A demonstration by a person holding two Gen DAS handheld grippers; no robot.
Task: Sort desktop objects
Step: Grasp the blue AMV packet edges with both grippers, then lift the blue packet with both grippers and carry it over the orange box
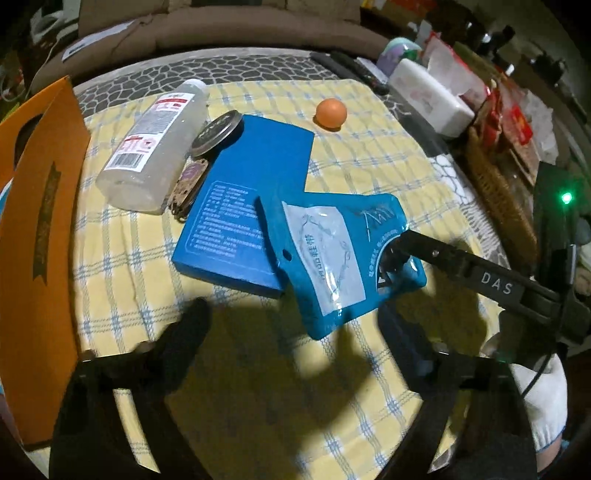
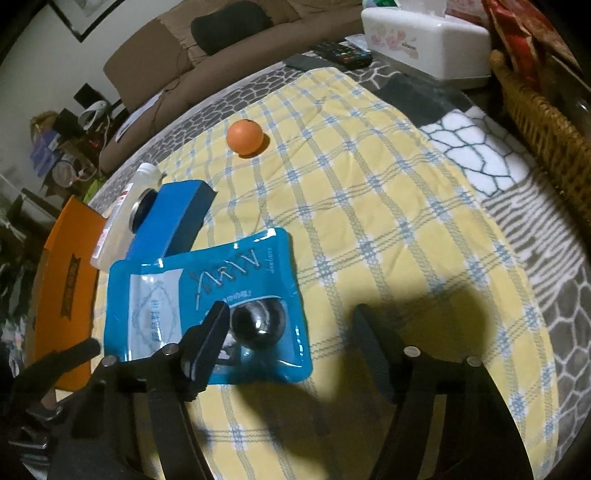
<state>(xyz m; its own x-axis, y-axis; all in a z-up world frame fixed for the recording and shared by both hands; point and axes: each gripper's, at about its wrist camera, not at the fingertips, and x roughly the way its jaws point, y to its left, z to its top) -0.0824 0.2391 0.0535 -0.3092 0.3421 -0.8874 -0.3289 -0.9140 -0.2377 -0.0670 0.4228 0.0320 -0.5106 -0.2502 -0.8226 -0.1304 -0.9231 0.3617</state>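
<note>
A blue foil pouch [image 1: 332, 258] lies on the yellow checked cloth [image 1: 369, 155], overlapping a blue box [image 1: 251, 177]. A clear bottle [image 1: 151, 144], a round tin [image 1: 218, 133] and a keychain [image 1: 188, 184] sit left of the box. An orange ball [image 1: 331, 113] rests farther back. My left gripper [image 1: 295, 317] is open just above the pouch's near corner. My right gripper [image 2: 291, 347] is also open. Its left finger hovers over the pouch [image 2: 177, 295] and its right finger over bare cloth. Neither pad presses on the pouch.
An orange carton [image 1: 37, 258] stands along the left edge. A white tissue box [image 2: 424, 33], a remote [image 2: 340, 51] and a wicker basket [image 2: 546, 122] crowd the far right. A brown sofa runs behind the table. A white-gloved hand [image 1: 543, 398] holds the right gripper.
</note>
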